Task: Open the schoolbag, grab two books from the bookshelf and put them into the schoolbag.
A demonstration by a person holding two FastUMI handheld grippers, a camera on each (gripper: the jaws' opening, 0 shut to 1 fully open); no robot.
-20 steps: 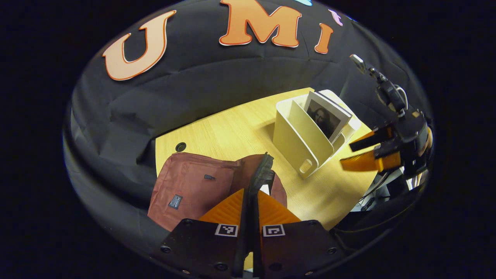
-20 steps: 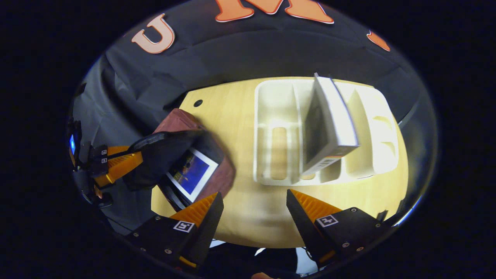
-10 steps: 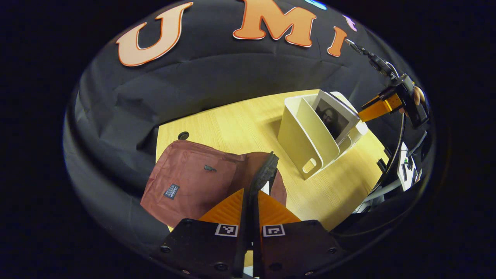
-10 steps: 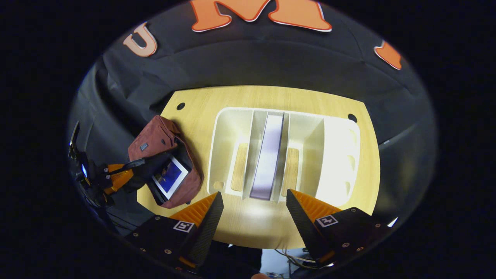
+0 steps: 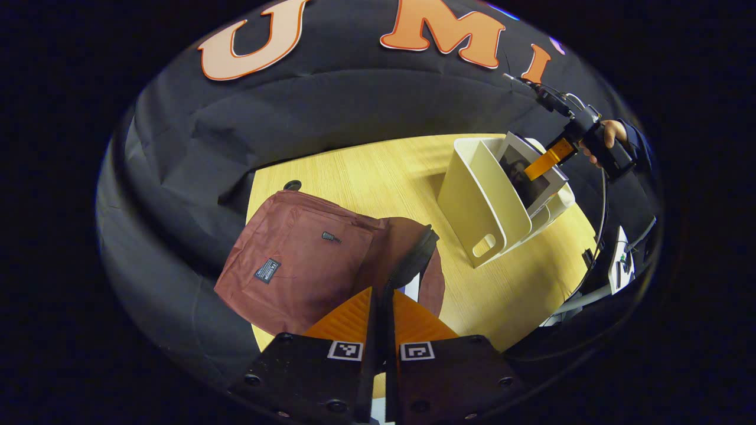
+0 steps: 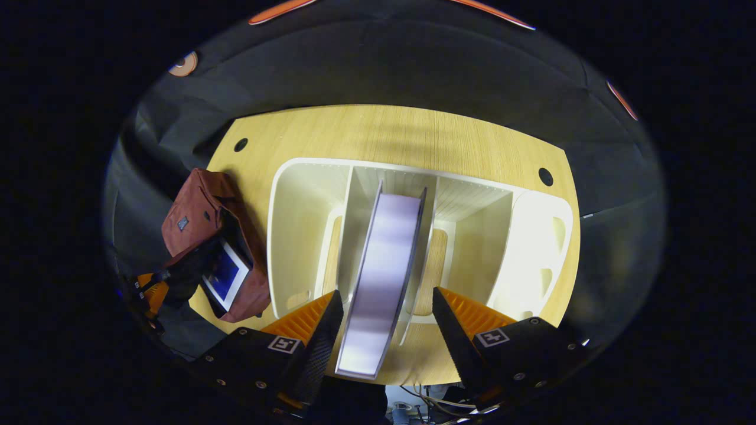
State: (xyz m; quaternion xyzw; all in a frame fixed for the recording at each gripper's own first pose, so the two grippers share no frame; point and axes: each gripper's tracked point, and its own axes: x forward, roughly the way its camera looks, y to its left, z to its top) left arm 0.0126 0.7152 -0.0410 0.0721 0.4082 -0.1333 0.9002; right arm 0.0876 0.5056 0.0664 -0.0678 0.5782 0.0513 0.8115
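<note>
Presently the right gripper (image 6: pixel 381 313) is straddling, fingers spread, the upright book (image 6: pixel 384 277) in the bookshelf (image 6: pixel 295 236) — stiff and probably light, best pinched across its top edge. The left gripper (image 5: pixel 383 301) is pinching the schoolbag (image 5: pixel 307 260) flap — soft fabric.

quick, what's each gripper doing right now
Left gripper: shut on the bag's black flap, holding it up.
Right gripper: open, fingers either side of the book in the bookshelf.
</note>
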